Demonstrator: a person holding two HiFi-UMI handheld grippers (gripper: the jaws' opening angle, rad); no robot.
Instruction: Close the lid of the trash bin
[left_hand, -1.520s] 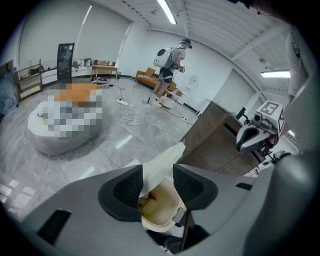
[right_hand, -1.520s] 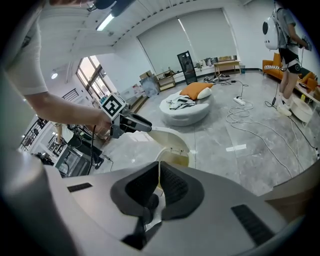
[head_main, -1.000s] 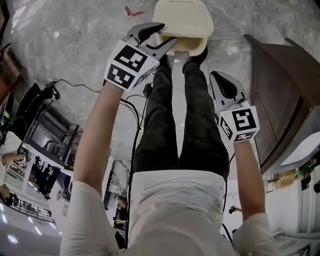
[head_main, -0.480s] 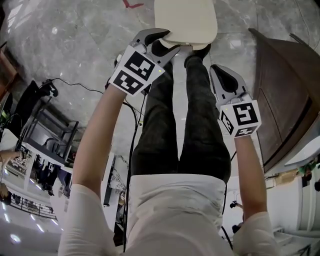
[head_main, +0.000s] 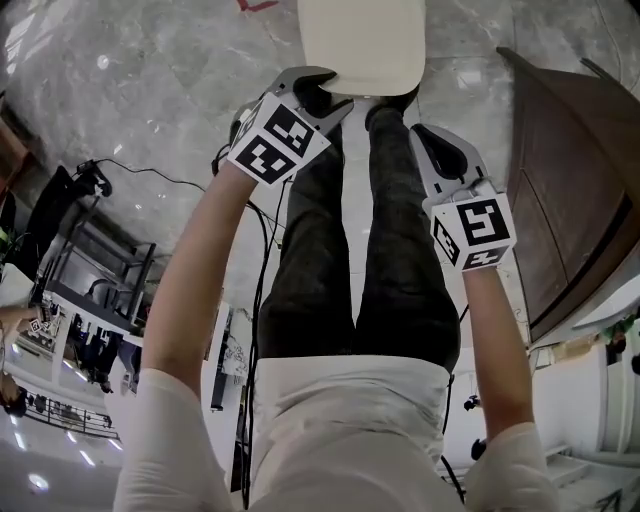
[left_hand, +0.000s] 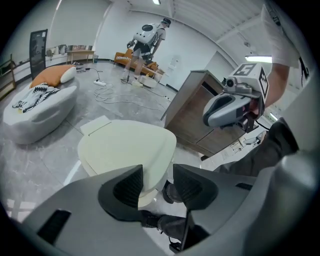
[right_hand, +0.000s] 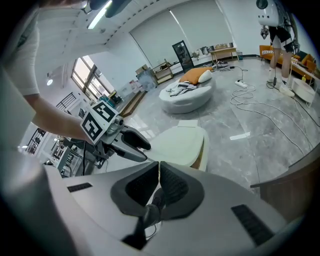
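The cream trash bin lid lies almost flat on the bin at the top of the head view. My left gripper is open at the lid's near left edge. In the left gripper view the lid shows through the gap of that gripper. Whether a pad touches it I cannot tell. In the right gripper view a tan strip of the bin shows under the lid, with the left gripper beside it. My right gripper hangs shut and empty over the person's right leg, clear of the bin.
The person's legs and dark shoes stand just in front of the bin. A brown wooden cabinet stands close on the right. Cables trail over the marble floor on the left, near a metal rack. A grey beanbag sofa lies farther off.
The lid has dropped from ajar, with the bin's opening showing, to nearly flat. My left gripper moved forward and down along with its edge. The right gripper sank a little.
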